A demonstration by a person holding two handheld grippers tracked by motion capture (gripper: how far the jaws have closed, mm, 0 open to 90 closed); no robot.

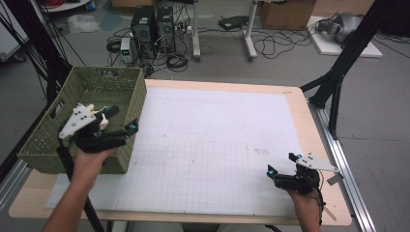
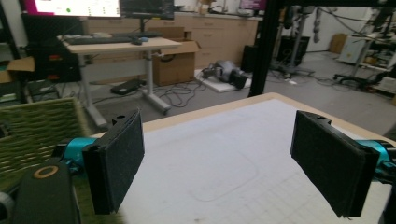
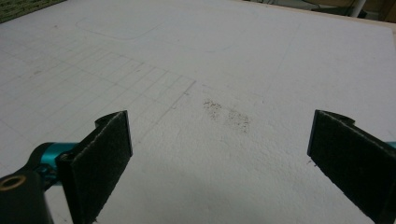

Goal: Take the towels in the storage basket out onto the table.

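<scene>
A green woven basket (image 1: 82, 87) stands on the table's left side, and its rim also appears at the left of the left gripper view (image 2: 37, 126). My left gripper (image 1: 124, 119) hovers over the basket's right wall, open, with nothing between its black pads (image 2: 116, 163). Something small and cream-coloured (image 1: 100, 114) lies in the basket, partly hidden behind that gripper. Near the front right corner of the white gridded mat (image 1: 217, 140), my right gripper (image 1: 282, 163) sits low and open. Its pads (image 3: 100, 158) stand wide apart over bare mat.
A dark smudge (image 3: 226, 114) marks the mat just ahead of the right gripper. Black stand legs (image 1: 338, 72) rise beside the table's far right corner. Computer towers (image 1: 152, 29) and loose cables lie on the floor beyond the far edge.
</scene>
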